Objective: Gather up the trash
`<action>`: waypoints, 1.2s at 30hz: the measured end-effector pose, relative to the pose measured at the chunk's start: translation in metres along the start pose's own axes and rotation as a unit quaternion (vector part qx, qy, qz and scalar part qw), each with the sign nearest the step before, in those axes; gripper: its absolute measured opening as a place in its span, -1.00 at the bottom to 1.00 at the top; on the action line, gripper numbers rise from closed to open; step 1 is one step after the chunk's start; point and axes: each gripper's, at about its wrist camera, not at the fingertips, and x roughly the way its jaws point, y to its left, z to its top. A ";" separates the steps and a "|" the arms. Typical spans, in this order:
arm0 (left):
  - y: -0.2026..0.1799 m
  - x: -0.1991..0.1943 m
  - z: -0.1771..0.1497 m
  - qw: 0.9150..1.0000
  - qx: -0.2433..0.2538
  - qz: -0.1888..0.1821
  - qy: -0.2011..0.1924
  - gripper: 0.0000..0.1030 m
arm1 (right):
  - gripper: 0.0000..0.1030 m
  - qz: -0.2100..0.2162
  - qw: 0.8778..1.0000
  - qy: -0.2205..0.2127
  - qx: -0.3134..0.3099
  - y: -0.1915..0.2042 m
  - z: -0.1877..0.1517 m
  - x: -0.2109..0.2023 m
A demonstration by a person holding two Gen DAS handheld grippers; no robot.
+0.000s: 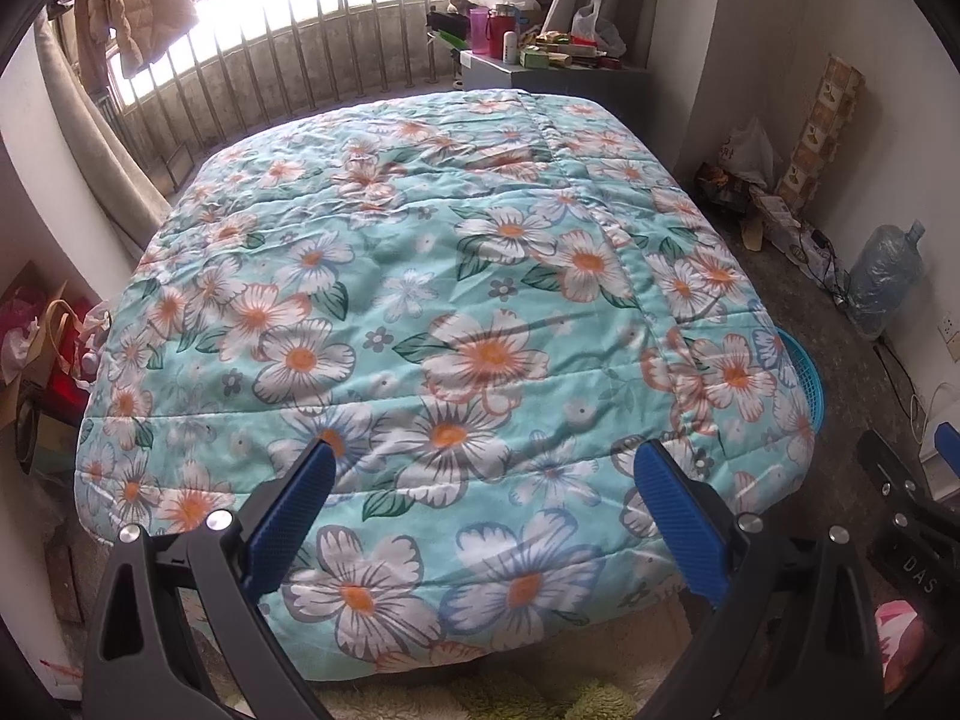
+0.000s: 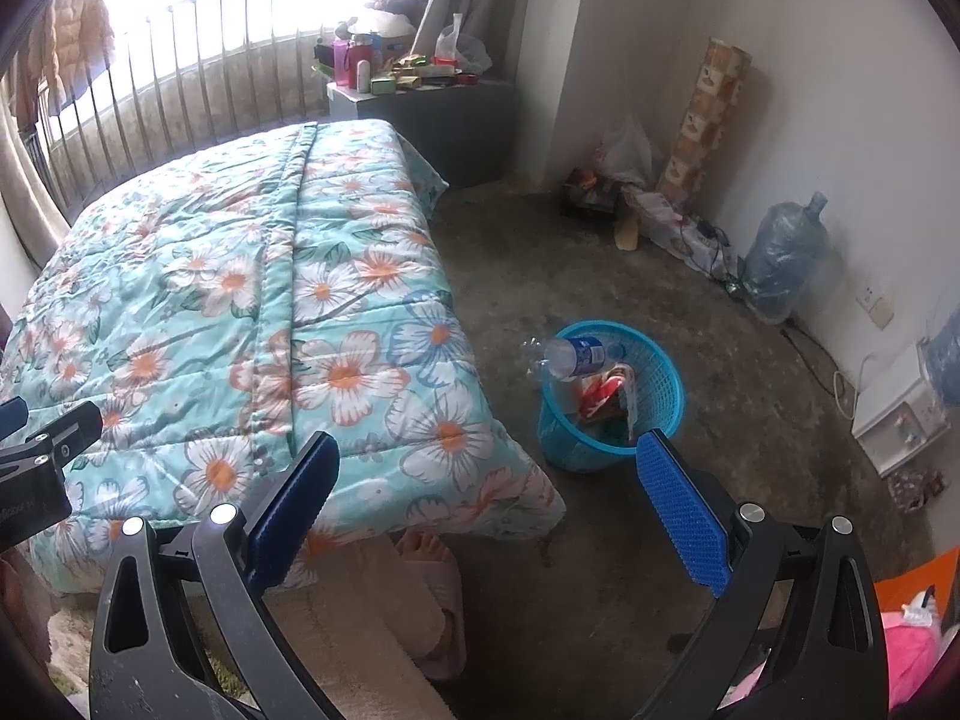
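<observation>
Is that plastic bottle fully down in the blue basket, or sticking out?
Sticking out. In the right wrist view the plastic bottle lies tipped across the blue basket rim, its crumpled end hanging outside toward the bed; red-and-white packaging sits inside.

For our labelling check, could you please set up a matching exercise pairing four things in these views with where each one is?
Things:
1. plastic bottle
2. large water jug
3. puffer jacket
4. floral quilt

Places:
A. hanging at the window bars
B. spread over the bed
C. lying across the blue basket rim
D. standing by the right wall

Pairs: 1-C, 2-D, 3-A, 4-B
</observation>
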 end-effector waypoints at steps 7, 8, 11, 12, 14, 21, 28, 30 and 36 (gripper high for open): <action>0.068 -0.009 -0.002 0.997 -0.062 0.043 -0.031 0.90 | 0.85 0.039 0.998 -0.034 -0.021 0.053 0.016 -0.013; 0.081 -0.010 -0.001 0.995 -0.069 0.056 -0.038 0.90 | 0.85 0.055 0.997 -0.041 -0.018 0.061 0.019 -0.012; 0.128 -0.013 -0.001 0.986 -0.102 0.116 -0.060 0.90 | 0.85 0.105 0.993 -0.047 -0.012 0.105 0.026 -0.006; 0.144 -0.013 -0.002 0.982 -0.114 0.137 -0.065 0.90 | 0.85 0.126 0.991 -0.046 -0.011 0.120 0.025 -0.002; 0.170 -0.013 -0.005 0.975 -0.128 0.167 -0.071 0.89 | 0.85 0.153 0.987 -0.039 -0.010 0.153 0.015 0.008; 0.211 0.003 -0.019 0.965 -0.152 0.207 -0.043 0.90 | 0.86 0.149 0.986 -0.038 -0.067 0.225 -0.057 0.032; 0.211 0.012 -0.013 0.965 -0.163 0.201 -0.040 0.90 | 0.86 0.149 0.983 -0.077 -0.073 0.223 -0.066 0.027; 0.210 0.013 -0.012 0.965 -0.164 0.201 -0.038 0.90 | 0.86 0.148 0.983 -0.080 -0.075 0.223 -0.066 0.026; 0.209 0.023 -0.011 0.965 -0.164 0.203 -0.023 0.89 | 0.86 0.149 0.982 -0.085 -0.077 0.225 -0.068 0.027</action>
